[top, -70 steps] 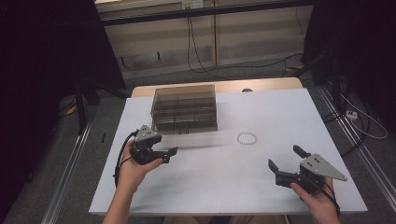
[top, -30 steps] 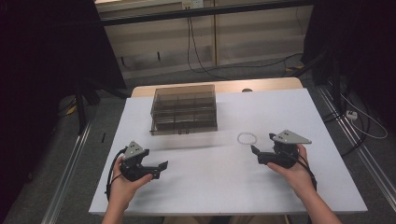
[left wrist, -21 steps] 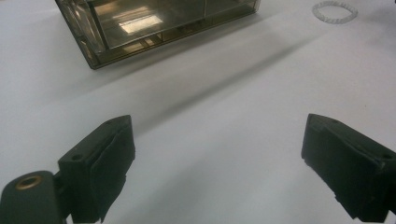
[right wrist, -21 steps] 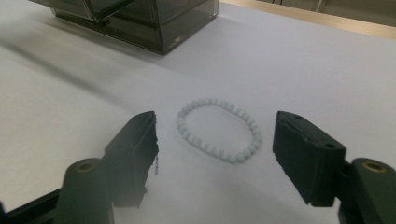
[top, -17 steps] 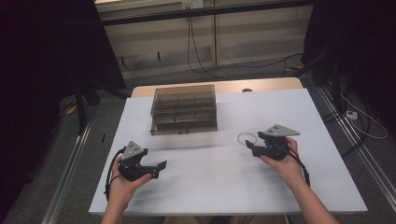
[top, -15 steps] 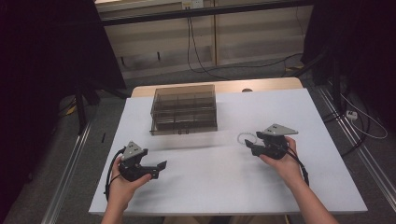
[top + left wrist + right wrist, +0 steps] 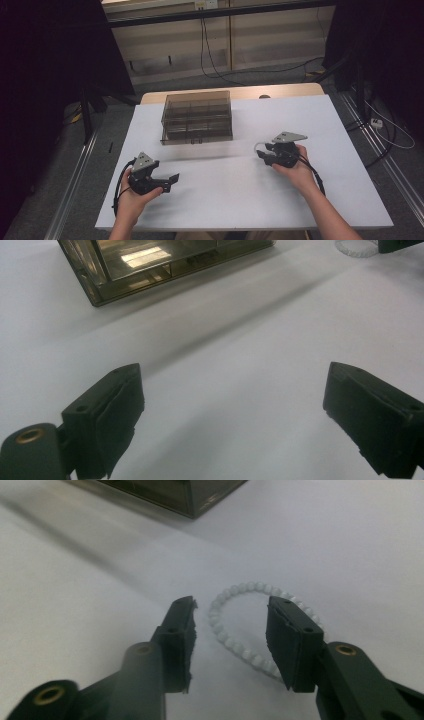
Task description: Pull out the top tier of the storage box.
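1. My right gripper (image 7: 230,630) sits low over the white worktop (image 7: 235,200), right of centre in the high view, where I see it (image 7: 267,154) with the person's right hand (image 7: 295,170) behind it.
2. Its jaws have just been closing and now stand partly open. In the right gripper view, they straddle the near side of the bead bracelet (image 7: 240,650).
3. The bracelet is a ring of small pale beads lying flat on the worktop. From above I see just a pale arc of it (image 7: 258,145) at the gripper's tip.
4. The left jaw stands just outside the ring; the right jaw covers part of the ring's far side. I cannot see either pad pressing the beads, so I read no grip yet.
5. My left gripper (image 7: 235,405) hovers over bare worktop at the near left, seen from above (image 7: 167,181) in the person's left hand (image 7: 132,192). Its jaws are spread wide with nothing between them.
6. A smoky transparent drawer box (image 7: 196,116) stands at the far middle of the worktop, well apart from both grippers. Its corner shows at the top of the left gripper view (image 7: 150,265) and of the right gripper view (image 7: 170,492).
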